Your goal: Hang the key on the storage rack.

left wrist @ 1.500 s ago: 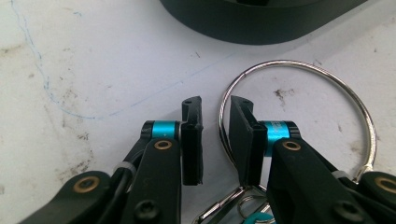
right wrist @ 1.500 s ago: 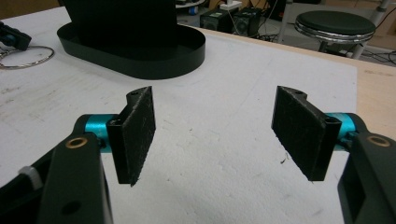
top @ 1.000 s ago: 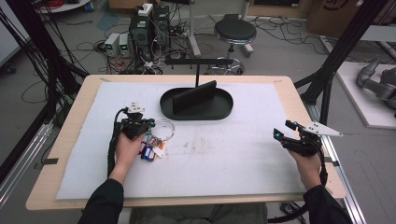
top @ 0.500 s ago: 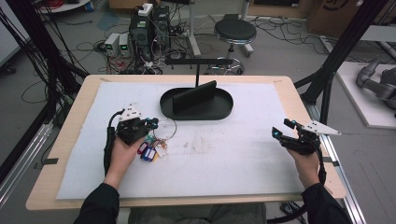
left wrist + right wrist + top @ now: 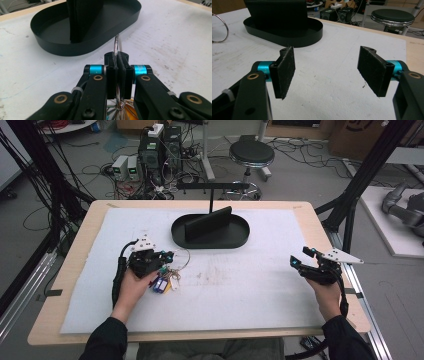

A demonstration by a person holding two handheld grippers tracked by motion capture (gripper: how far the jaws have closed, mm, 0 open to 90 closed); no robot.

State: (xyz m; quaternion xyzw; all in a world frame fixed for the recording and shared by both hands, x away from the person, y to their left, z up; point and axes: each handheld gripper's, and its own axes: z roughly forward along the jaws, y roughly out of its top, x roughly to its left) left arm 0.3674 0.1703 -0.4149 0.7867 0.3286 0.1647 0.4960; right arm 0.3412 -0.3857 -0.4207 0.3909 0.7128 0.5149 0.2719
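Now key ring (image 5: 116, 46) inside left claw (image 5: 117, 72)

Wooden table (image 5: 75, 250) topped with white mat (image 5: 260, 290). Grey floor (image 5: 310, 175) behind, strewn with black cables (image 5: 50, 185). 1 round black stool (image 5: 251, 154) beyond far edge. Electronics boxes (image 5: 160, 150) stacked left of stool. Black frame struts (image 5: 370, 170) at right.
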